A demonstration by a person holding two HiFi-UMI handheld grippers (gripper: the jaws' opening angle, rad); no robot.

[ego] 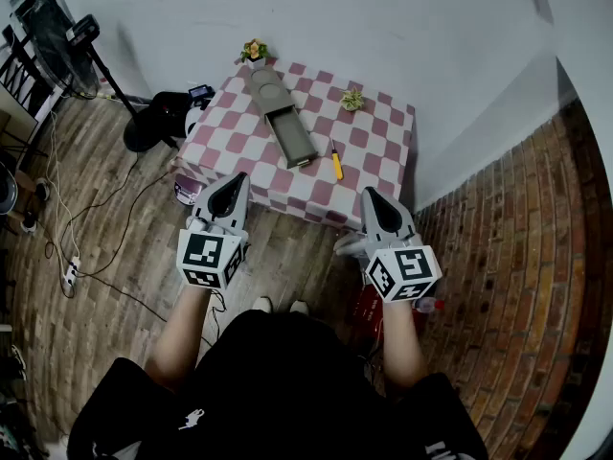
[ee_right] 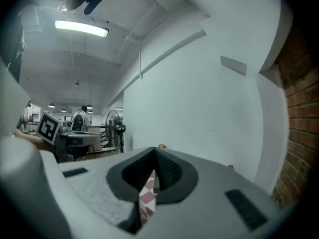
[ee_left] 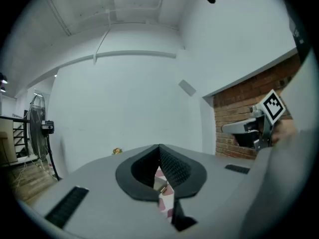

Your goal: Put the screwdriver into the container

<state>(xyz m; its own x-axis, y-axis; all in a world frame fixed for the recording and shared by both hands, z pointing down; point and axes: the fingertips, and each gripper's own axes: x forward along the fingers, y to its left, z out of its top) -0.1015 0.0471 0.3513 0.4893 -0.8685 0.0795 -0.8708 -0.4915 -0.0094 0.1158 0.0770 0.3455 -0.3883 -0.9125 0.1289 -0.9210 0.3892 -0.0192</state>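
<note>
A yellow-handled screwdriver (ego: 336, 161) lies on the red-and-white checked table (ego: 383, 137), just right of a long grey container (ego: 283, 115) that stretches from the far edge toward the middle. Both grippers hover in front of the table's near edge, short of both objects. My left gripper (ego: 236, 184) is shut and empty; its own view shows the jaws (ee_left: 159, 156) met at the tips, with only a sliver of cloth behind them. My right gripper (ego: 370, 199) is likewise shut on nothing, its jaws (ee_right: 153, 158) pressed together.
Two small potted plants (ego: 254, 52) (ego: 352, 99) stand at the table's far side. A fan on a stand (ego: 67, 51), a black bag (ego: 158, 118) and cables (ego: 105, 209) occupy the wooden floor at left. A brick wall (ego: 517, 238) runs along the right.
</note>
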